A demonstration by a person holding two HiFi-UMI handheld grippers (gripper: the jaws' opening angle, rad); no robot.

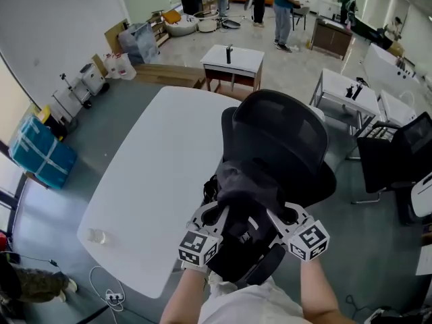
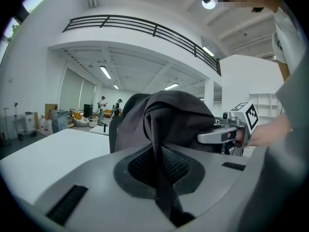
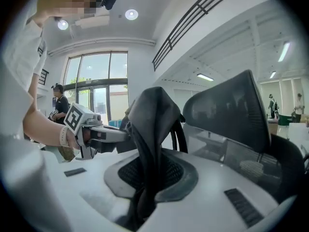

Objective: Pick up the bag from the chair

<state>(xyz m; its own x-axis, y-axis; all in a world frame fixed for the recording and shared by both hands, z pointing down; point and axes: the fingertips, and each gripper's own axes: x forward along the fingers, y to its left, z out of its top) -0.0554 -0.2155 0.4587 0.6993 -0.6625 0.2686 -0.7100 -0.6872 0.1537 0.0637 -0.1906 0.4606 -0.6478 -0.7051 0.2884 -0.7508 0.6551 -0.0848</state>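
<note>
Bag (image 1: 244,184) sits at chair (image 1: 287,137), just off right edge of white table (image 1: 152,174), toward its near corner. We cannot tell if it clears the seat.

Left gripper (image 2: 159,178) is clamped on a dark fabric fold. Right gripper (image 3: 145,187) is clamped on a second fold.

We judge bag soft, limp, fairly light. Thin cloth may slip, so we favour strap or seam.

1 small object (image 1: 98,236) on white table (image 1: 155,160).

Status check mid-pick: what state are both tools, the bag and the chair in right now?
bag: bunched, gripped by both tools in front of the chair back; lift-off unclear.
left tool: shut on the bag.
right tool: shut on the bag.
chair: upright, seat hidden behind the bag.
</note>
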